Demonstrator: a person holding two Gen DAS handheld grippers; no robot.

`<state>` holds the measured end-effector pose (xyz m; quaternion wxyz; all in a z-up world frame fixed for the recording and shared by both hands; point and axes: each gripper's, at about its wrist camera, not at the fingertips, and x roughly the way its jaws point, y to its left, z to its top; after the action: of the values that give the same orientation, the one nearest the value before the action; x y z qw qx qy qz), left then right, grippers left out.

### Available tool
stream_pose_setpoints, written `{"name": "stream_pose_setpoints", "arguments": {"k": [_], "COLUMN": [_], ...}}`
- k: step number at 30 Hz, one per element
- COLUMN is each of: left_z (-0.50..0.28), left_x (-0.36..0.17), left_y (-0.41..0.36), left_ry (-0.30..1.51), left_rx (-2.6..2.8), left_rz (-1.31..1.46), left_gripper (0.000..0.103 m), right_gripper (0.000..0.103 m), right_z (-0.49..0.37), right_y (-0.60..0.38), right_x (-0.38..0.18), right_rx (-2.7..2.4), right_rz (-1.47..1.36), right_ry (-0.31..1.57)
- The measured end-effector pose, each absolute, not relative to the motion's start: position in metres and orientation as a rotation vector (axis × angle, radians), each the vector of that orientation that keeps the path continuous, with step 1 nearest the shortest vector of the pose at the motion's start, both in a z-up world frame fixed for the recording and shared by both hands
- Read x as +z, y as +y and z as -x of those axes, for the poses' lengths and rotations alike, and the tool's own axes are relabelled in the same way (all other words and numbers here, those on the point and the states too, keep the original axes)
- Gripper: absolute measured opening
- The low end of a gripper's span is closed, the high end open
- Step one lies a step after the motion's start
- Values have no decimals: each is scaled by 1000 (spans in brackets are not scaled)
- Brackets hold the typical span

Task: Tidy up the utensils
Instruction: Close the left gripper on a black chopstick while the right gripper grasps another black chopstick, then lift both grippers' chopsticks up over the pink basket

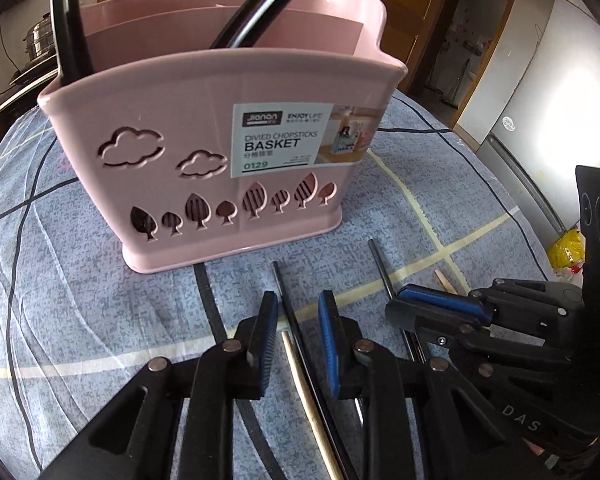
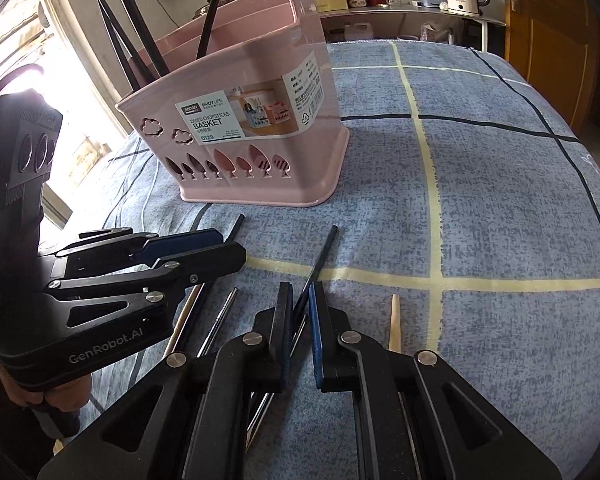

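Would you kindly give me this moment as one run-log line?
left tongs: open around black chopstick | right tongs: shut on black chopstick | pink basket: holds black chopsticks

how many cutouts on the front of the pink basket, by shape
cloud cutouts: 2
tree cutouts: 8
total: 10, all on the front wall of the pink basket

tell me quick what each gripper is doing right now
left gripper: open, black chopstick between its fingers, not pressed.
right gripper: shut on another black chopstick.
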<state>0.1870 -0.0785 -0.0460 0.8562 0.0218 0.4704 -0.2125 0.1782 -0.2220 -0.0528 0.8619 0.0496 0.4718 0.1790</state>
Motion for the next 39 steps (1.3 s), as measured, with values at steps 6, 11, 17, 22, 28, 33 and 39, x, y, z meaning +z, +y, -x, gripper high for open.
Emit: {"name": "stream_pose_setpoints", "arguments": {"k": [6, 11, 17, 22, 28, 33, 39], "left_z": [-188, -184, -184, -190, -185, -183, -172], "left_x": [-46, -44, -43, -44, -45, -44, -14], "left_y": [-76, -43, -20, -45, -54, -49, -37], "left_ry": [980, 982, 1010, 1017, 997, 996, 921], "left_rx": [-405, -344, -329, -347, -325, -336, -355], "left_rz": [-90, -70, -43, -104, -132, -88, -23], "left_gripper": [8, 8, 9, 20, 10, 8, 7], "right_gripper": [8, 8, 8, 8, 8, 7, 6], "right_z": [-178, -178, -182, -187, -186, -185, -174], "right_y": [-221, -219, -214, -208, -205, -203, -204], "right_x": [-53, -52, -51, -50, -50, -47, -21], "right_rx": [377, 373, 354, 338, 334, 355, 386], "right_rz": [-103, -96, -74, -38, -24, -34, -61], "right_ry": [990, 991, 1007, 1018, 999, 991, 919]}}
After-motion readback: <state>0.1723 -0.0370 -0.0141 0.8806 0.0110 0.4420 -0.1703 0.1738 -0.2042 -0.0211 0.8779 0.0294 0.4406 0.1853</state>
